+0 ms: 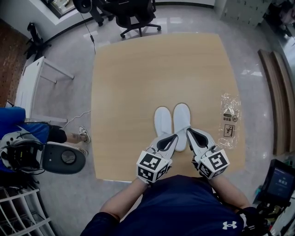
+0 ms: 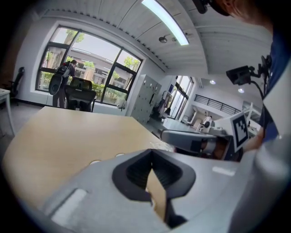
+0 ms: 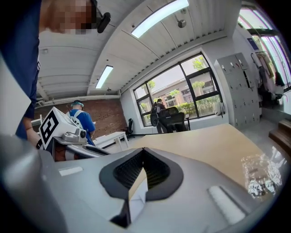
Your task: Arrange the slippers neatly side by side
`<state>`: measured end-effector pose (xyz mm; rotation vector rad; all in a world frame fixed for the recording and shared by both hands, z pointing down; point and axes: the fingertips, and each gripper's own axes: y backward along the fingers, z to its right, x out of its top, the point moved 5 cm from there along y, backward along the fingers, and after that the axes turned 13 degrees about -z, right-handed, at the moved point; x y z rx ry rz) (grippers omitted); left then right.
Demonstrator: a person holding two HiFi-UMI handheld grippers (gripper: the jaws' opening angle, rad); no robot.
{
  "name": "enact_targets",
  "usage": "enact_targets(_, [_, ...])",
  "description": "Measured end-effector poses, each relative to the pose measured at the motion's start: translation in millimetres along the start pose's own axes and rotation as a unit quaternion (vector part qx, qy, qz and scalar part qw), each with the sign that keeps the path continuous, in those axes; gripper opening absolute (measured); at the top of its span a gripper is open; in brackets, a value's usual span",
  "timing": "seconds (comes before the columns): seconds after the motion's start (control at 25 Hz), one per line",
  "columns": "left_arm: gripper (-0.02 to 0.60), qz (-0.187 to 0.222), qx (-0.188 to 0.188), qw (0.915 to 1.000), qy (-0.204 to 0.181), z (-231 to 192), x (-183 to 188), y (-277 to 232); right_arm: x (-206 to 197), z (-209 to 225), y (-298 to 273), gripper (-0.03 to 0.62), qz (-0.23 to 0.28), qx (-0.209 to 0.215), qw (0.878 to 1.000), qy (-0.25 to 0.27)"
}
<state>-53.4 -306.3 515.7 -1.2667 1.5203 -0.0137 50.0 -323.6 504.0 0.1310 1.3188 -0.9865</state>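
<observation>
Pair of slippers, white: left slipper (image 1: 162, 120) and right slipper (image 1: 181, 117), lying flat on the table (image 1: 138, 83) close to its near edge and somewhat toward its right edge, toes toward the far edge, long sides just beside each other and about parallel; the right toe reaches a little farther than the left. Shape: rounded toe, narrow flat sole, low closed upper; the heel ends are hidden under the grippers. Material looks like thin soft cloth (the throwaway hotel sort, by appearance). Handling, as a judgement: very light, limp rather than stiff, not fragile, likely to slide readily on the smooth top and to fold if lifted by one end; best taken by a pinch on the sole's rim at the heel or on the edge of the upper, or simply nudged along the table. Left gripper (image 1: 175, 135): grey shell with black ribbed pads, jaws closed together with nothing held, hanging over the left slipper's heel end. Right gripper (image 1: 188, 130): same make, jaws likewise closed and empty, over the right slipper's heel end; each carries a marker cube at the back. Table: square, pale wood-look top, smooth and matt, rounded corners. Also on it: a crinkled clear plastic wrapper (image 1: 229, 120) with printed labels, near the right edge, well apart from the pair. Surroundings: glossy grey floor; a black office chair (image 1: 133, 14) beyond the far edge.
</observation>
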Motion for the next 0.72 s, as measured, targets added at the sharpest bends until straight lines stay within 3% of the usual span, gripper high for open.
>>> enact_targets(0.72, [0.003,-0.02,0.004,0.9997,0.014,-2.0,-9.0,-3.5,-12.0,-1.0,-4.0,0.011,-0.027,0.008,1.0,0.0])
